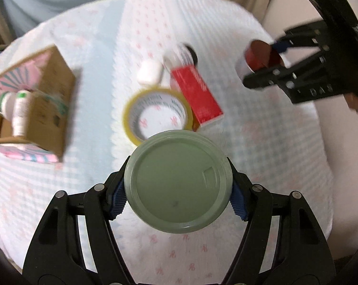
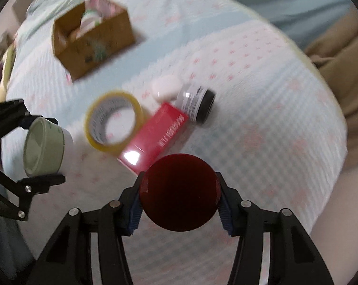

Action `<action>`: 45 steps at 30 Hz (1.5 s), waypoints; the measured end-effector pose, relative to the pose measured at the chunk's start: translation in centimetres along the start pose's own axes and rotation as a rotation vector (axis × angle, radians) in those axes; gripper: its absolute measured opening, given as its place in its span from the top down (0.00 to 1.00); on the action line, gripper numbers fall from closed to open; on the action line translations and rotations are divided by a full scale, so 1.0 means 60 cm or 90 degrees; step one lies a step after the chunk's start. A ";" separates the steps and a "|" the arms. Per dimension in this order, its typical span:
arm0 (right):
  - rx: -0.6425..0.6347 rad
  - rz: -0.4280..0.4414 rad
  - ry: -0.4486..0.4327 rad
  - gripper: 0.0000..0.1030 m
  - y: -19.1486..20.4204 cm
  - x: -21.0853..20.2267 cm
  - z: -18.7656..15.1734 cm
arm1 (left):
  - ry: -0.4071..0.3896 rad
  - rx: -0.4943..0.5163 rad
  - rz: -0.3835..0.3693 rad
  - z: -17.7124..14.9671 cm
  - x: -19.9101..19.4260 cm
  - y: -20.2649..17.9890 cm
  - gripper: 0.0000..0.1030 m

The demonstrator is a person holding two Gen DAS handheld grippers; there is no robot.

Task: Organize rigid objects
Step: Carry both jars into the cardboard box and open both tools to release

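Patterned cloth [image 2: 262, 109], red box [image 2: 155, 137] with lettering, perhaps mirrored, blurred unreadable.

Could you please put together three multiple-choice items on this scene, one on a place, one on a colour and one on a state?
1. Where does the yellow tape roll lie?
A. inside the cardboard box
B. on the cloth, against the red box
C. on top of the dark-capped jar

2. What colour is the lid of the jar in the left tongs?
A. pale green
B. orange
C. black

3. What are the right tongs doing?
A. standing open over the cloth
B. gripping the white case
C. gripping a dark red-lidded container

Answers: 1 B, the roll rests on the patterned cloth beside the red box, well clear of the cardboard box. 2 A, the green-lidded jar fills the left wrist view between the pads. 3 C, the blue pads press both sides of the dark red-lidded container.
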State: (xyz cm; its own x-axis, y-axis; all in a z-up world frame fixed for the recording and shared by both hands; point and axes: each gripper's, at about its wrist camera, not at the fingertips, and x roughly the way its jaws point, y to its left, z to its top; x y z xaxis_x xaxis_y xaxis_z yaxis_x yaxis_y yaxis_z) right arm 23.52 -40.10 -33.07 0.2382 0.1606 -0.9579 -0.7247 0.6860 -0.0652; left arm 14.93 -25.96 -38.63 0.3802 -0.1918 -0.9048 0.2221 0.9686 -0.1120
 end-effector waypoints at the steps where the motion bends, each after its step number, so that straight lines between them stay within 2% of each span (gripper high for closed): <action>1: 0.015 -0.008 -0.010 0.52 0.007 -0.028 0.003 | -0.010 -0.002 0.000 0.008 -0.016 0.007 0.34; 8: 0.104 -0.055 -0.063 0.52 0.071 -0.176 0.033 | -0.079 -0.023 -0.001 0.044 -0.172 0.043 0.34; 16: 0.226 -0.090 -0.150 0.52 0.159 -0.304 0.104 | -0.135 -0.034 0.014 0.070 -0.335 0.135 0.34; 20: 0.290 -0.106 -0.177 0.52 0.212 -0.338 0.144 | -0.140 -0.047 -0.009 0.077 -0.390 0.204 0.34; 24: 0.337 -0.104 -0.194 0.52 0.268 -0.346 0.188 | -0.142 -0.045 -0.012 0.079 -0.426 0.273 0.34; 35: 0.478 -0.101 -0.202 0.52 0.397 -0.287 0.333 | -0.114 -0.016 -0.035 0.094 -0.453 0.523 0.34; 41: 0.540 -0.092 -0.184 0.52 0.438 -0.232 0.399 | -0.068 -0.001 -0.029 0.109 -0.402 0.643 0.34; 45: 0.580 -0.078 -0.163 0.52 0.439 -0.181 0.423 | -0.042 0.000 -0.025 0.124 -0.347 0.689 0.34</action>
State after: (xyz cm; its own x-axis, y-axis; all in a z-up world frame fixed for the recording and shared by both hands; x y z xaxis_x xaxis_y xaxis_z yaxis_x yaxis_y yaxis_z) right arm 18.23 -5.76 -17.32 0.4912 0.1272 -0.8617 0.0712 0.9801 0.1853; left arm 22.85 16.91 -21.37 0.4299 -0.2390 -0.8707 0.2380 0.9602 -0.1461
